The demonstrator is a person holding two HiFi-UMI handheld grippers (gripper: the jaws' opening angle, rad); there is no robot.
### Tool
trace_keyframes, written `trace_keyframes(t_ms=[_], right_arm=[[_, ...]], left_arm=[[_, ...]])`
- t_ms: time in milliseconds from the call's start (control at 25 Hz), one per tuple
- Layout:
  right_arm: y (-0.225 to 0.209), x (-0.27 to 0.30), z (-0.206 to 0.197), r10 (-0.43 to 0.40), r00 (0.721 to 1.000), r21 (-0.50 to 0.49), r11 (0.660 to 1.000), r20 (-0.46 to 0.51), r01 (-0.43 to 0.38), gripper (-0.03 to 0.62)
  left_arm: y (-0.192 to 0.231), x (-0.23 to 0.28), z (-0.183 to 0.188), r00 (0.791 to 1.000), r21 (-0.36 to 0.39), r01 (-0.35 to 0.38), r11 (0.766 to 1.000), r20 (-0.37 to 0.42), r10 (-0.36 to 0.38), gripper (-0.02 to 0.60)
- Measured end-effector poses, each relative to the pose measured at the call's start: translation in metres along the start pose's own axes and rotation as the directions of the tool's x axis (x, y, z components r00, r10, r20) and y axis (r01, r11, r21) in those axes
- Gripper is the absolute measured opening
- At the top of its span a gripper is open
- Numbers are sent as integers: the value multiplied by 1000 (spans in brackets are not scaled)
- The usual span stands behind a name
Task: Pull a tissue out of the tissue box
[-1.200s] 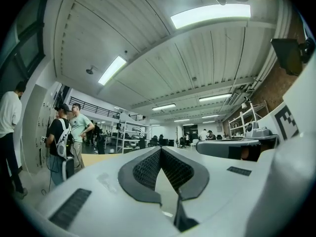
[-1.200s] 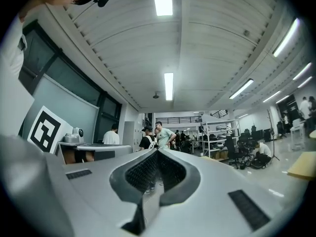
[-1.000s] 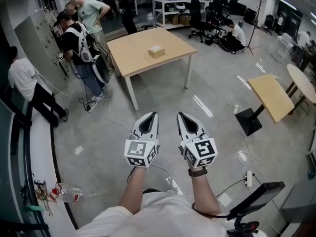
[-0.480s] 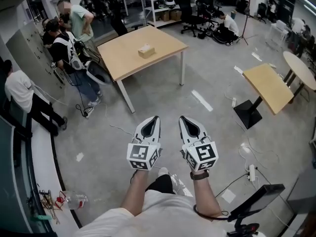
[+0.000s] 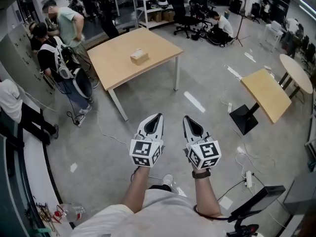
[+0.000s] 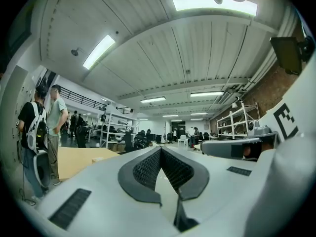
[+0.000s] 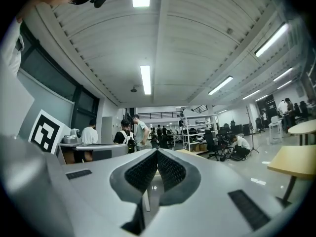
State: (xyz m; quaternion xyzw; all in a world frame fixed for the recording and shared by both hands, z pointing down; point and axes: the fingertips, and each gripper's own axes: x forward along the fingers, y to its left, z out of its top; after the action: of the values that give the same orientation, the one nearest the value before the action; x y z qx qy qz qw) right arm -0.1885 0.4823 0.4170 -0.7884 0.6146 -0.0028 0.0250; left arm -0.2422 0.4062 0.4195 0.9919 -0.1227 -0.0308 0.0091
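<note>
My left white plastic gripper [image 5: 158,116] and right white plastic gripper [image 5: 187,118] carry black-and-white square-patterned marker cubes [image 5: 145,152] and dark grey dimpled pads [image 6: 147,169]. The small tan tissue box [image 5: 139,57] nearly matches its pale wooden table [image 5: 111,65]. The concrete floor [image 5: 89,147] is glossy grey.

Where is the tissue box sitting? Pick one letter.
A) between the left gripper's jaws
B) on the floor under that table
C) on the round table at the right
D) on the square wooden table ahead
D: the tissue box rests on top of the square wooden table, well ahead of the left gripper and the right gripper, both shut and empty.
</note>
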Motion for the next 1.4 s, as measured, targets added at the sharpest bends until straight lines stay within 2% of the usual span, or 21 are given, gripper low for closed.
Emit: trace_keyframes(t_ms=[440, 600, 760, 960, 1120, 1280, 1400], right_arm=[[-8, 128, 9, 38, 999, -24, 999, 2, -38, -9], [-26, 159, -5, 33, 999, 0, 999, -34, -33, -9], [-31, 198, -3, 86, 996, 3, 996, -32, -86, -9], [-34, 245, -12, 229, 972, -6, 973, -50, -230, -9], [-57, 274, -10, 294, 955, 11, 956, -46, -294, -9], [-81, 327, -2, 393, 919, 15, 920, -29, -393, -9], [-107, 360, 12, 433, 901, 0, 901, -11, -433, -9]], left_arm=[[105, 78, 1, 999, -42, -31, 999, 16, 32, 2], [120, 98, -12, 999, -56, -37, 998, -5, 37, 0], [147, 112, -14, 996, -55, -89, 995, -11, 88, 2], [188, 132, -20, 974, -60, -227, 972, -21, 227, 2], [197, 162, -18, 958, -54, -285, 957, -15, 285, 1], [224, 203, -13, 927, -60, -374, 926, 7, 375, 2], [237, 240, -4, 910, -58, -411, 910, 34, 413, 2]])
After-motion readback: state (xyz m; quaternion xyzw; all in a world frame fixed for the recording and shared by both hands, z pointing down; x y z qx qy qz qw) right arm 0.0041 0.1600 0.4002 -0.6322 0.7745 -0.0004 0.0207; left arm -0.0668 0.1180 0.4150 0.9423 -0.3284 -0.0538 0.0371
